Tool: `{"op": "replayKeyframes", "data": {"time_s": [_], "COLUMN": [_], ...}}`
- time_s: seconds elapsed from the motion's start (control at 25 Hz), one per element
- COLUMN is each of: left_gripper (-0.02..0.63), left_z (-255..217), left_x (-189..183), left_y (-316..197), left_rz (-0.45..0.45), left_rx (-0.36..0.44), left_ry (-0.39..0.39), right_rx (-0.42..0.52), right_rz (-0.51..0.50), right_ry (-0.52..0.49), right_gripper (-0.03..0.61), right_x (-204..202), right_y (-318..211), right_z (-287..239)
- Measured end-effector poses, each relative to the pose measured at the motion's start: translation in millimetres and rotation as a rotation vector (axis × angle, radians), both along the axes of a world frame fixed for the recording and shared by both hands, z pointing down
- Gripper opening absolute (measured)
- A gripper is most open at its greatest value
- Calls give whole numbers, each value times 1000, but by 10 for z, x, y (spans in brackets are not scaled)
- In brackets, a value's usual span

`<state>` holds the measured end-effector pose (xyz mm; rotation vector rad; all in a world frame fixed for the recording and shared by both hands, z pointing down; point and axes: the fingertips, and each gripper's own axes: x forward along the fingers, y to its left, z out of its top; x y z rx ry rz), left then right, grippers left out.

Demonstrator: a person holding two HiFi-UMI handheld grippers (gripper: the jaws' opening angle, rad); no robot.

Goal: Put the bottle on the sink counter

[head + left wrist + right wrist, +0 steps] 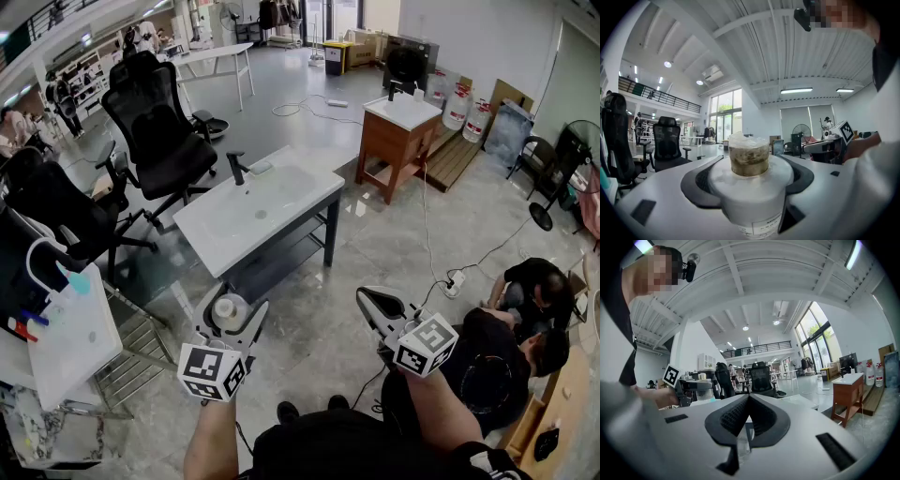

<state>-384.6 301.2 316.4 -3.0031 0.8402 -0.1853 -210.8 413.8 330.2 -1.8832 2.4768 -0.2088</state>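
A white bottle with a brownish neck and a crinkled clear cap stands upright between the jaws of my left gripper, which is shut on its body. In the left gripper view the bottle fills the gap and both pads of the left gripper press on its sides. The white sink counter with a black faucet stands ahead on dark legs, beyond the bottle. My right gripper is held at the same height to the right, shut and holding nothing; its jaws meet in the right gripper view.
Black office chairs stand left of the sink counter. A wooden cabinet with a second basin is behind it to the right. A white table with small items is at my left. A person crouches at the right near a power strip and cables.
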Motion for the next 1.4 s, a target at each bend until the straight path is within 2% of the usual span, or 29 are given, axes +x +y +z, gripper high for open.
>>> {"op": "replayKeyframes", "data": {"time_s": [0.4,0.8,1.08,1.4], "left_gripper": [351,351,351,351], "left_z": [81,87,258,444], "left_x": [-144,-808,-1321,-1468], "left_y": [-157,-555,-786,-984], "left_rz": [-9,-59,-77,-63], "left_rx": [-21,-16,-30,-63], "left_ry": [9,3,-10,-5], "right_rx": [-20,-12,-79,-125], "right_rz": [-5,-27,-3,11], "right_ry": [10,-24,-77,-83], "right_gripper": [12,14,14,14], "right_x": [-183,-667,-1130,-1306], "right_y": [-112,-395,-595,-817], "right_z": [70,23,360,491]}}
